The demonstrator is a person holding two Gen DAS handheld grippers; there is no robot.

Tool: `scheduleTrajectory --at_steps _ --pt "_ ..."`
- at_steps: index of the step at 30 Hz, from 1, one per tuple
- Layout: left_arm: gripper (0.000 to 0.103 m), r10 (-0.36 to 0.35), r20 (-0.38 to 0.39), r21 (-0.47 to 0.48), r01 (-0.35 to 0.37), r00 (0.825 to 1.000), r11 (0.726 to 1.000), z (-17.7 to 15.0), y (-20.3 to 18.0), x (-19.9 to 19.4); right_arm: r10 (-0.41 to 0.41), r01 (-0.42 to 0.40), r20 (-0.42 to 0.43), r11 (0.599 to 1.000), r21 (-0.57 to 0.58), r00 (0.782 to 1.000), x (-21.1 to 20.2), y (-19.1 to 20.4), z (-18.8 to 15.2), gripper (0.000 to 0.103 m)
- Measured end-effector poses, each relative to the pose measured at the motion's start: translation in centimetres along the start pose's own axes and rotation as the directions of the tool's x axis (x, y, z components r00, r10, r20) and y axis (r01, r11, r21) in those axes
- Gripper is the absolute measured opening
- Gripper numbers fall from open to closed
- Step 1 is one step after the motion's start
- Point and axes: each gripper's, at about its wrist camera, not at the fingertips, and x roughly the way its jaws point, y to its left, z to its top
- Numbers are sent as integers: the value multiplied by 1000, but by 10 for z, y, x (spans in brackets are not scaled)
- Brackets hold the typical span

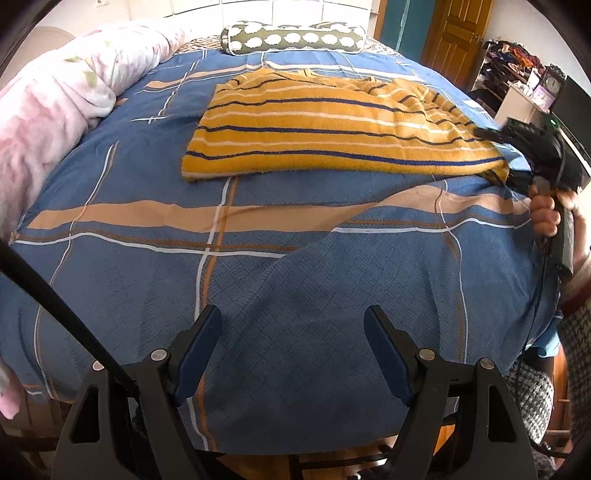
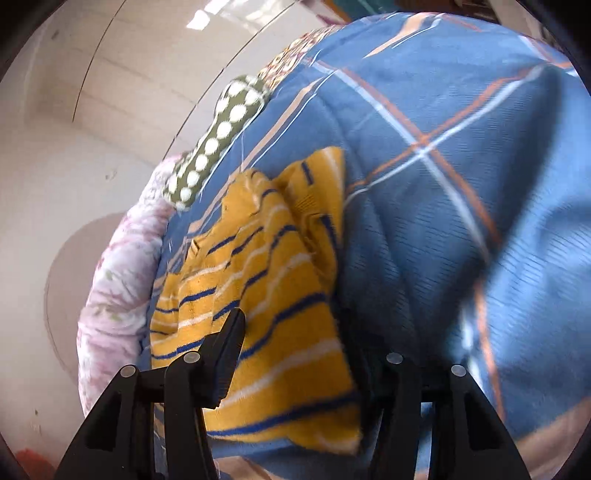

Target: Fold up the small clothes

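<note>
A yellow knit garment with blue and white stripes (image 1: 332, 129) lies flat on the blue plaid bedspread (image 1: 258, 280), partly folded, its right side rumpled. My left gripper (image 1: 293, 350) is open and empty, low over the near part of the bed, well short of the garment. My right gripper (image 1: 495, 155) is at the garment's right near corner, one finger above the fabric and one below. In the right wrist view the jaws straddle the garment's edge (image 2: 280, 347) with a wide gap; the right finger is hidden under the cloth.
A rolled pink floral quilt (image 1: 55, 122) lies along the bed's left side. A green bolster with white spots (image 1: 295, 38) lies at the head. A shelf and clock (image 1: 546, 88) stand at the right. A wooden door (image 1: 458, 33) is behind.
</note>
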Motion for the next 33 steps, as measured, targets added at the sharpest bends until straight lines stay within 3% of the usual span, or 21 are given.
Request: scheduleTrajectory --at_steps 3,6,9,11,17,23,24,25,26,28,30,33 --pt "78 -8 13 -17 8 1000 1000 -1 6 -4 -4 3 78 1000 20 997 -34 -1 -13 58" --pt "78 -21 25 -32 22 999 999 -1 10 -6 97 -104 138 994 44 986 -68 2 -36 60" --pt "78 -43 24 -32 44 999 999 -3 9 -4 207 -214 89 974 79 974 -71 6 -57 60" --pt "78 -55 21 -23 55 998 998 -5 5 -4 245 -246 24 960 131 969 -54 5 -66 60" --pt "78 -53 43 -34 55 998 998 -12 12 -15 168 -160 -11 958 237 986 -7 2 -66 61" --pt "78 -69 46 -81 72 997 994 -12 24 -16 48 -68 76 954 293 996 -3 0 -45 61" --pt "78 -74 47 -82 78 996 994 -12 24 -15 29 -48 68 952 302 997 1 0 -40 58" --pt "78 -80 49 -81 84 996 993 -12 24 -16 -3 -13 52 953 301 999 3 -1 -37 36" --pt "78 -87 54 -81 91 995 993 -13 25 -16 -35 27 24 959 282 999 8 0 -34 27" --pt "78 -101 68 -80 107 992 991 -14 28 -19 -66 62 12 972 229 998 5 10 -30 19" --pt "78 -106 75 -87 112 992 990 -16 34 -21 -144 140 32 985 96 989 -4 41 -26 16" --pt "78 -125 89 -121 135 988 983 -17 50 -22 -208 214 82 974 -74 975 -11 95 -24 13"
